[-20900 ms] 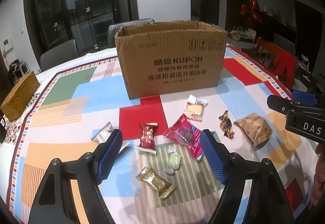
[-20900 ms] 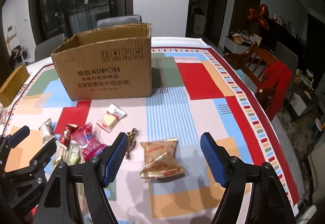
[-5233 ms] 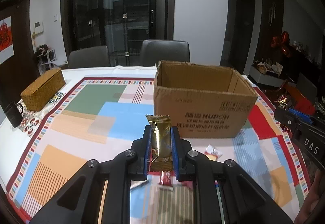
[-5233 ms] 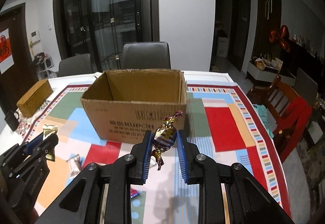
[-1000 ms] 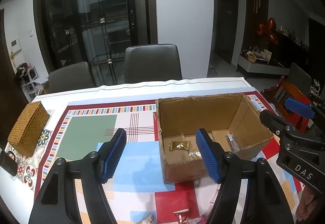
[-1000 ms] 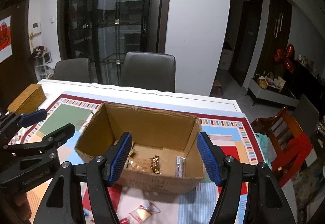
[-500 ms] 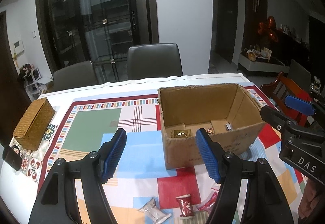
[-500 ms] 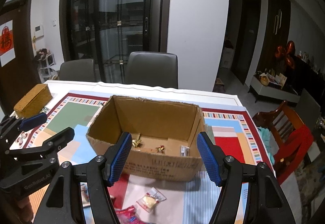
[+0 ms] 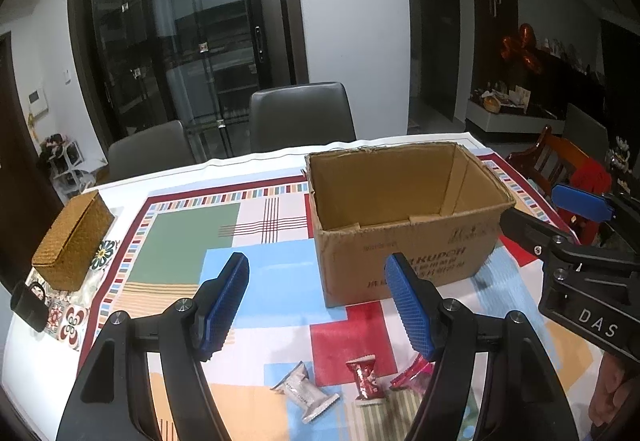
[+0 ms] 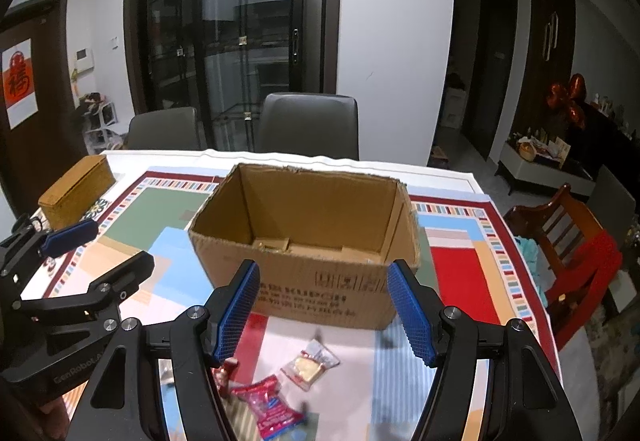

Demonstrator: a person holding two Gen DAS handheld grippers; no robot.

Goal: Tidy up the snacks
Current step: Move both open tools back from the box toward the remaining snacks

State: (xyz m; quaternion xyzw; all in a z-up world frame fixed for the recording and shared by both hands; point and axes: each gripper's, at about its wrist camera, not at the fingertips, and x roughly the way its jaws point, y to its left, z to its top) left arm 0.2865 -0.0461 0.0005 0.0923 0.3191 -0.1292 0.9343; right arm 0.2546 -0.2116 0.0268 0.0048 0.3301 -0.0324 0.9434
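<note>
Grippers left [image 9: 318,301] and right [image 10: 323,307] both spread, empty. Risk: thin wrappers [image 9: 306,397] lie flat on tablecloth [image 9: 272,293]; pads may skid over or snag cloth.

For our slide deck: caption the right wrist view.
Open right gripper faces the cardboard box; wrapped snacks lie before it.

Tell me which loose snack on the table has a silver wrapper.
The silver packet, leftmost of the loose snacks in the left wrist view. The small packet beside it is red, the next pink.
</note>
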